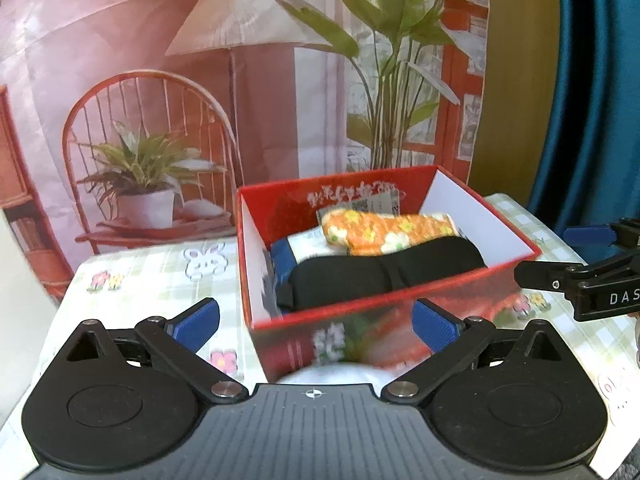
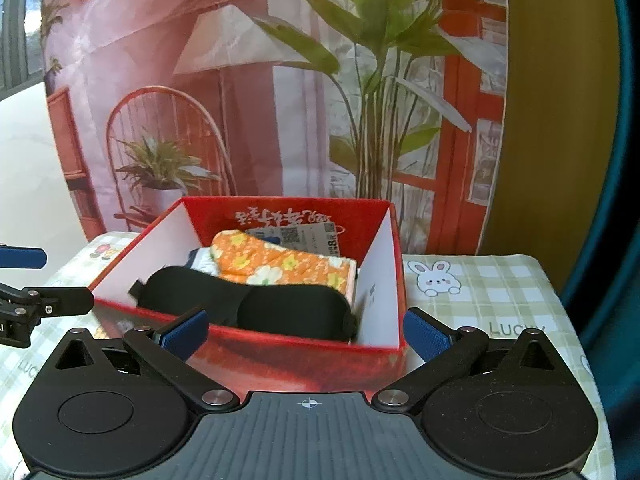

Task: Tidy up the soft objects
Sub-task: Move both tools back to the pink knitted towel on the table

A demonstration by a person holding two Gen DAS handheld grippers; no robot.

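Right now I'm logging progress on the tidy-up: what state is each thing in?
Red box: lidless, upright on the table.
Black eye mask: lying inside the box, at the front.
Orange floral cloth: inside, behind the mask.
Left claw: open, empty.
Right claw: open, empty.

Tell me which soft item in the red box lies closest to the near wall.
The black eye mask, stretched along the near wall of the red box. The orange floral cloth lies behind it, toward the far wall.

The right claw (image 1: 576,256) bears the letters "DAS", the checked tablecloth (image 2: 500,300) reads "LUCKY", and a paper label (image 2: 316,236) shows an "8".
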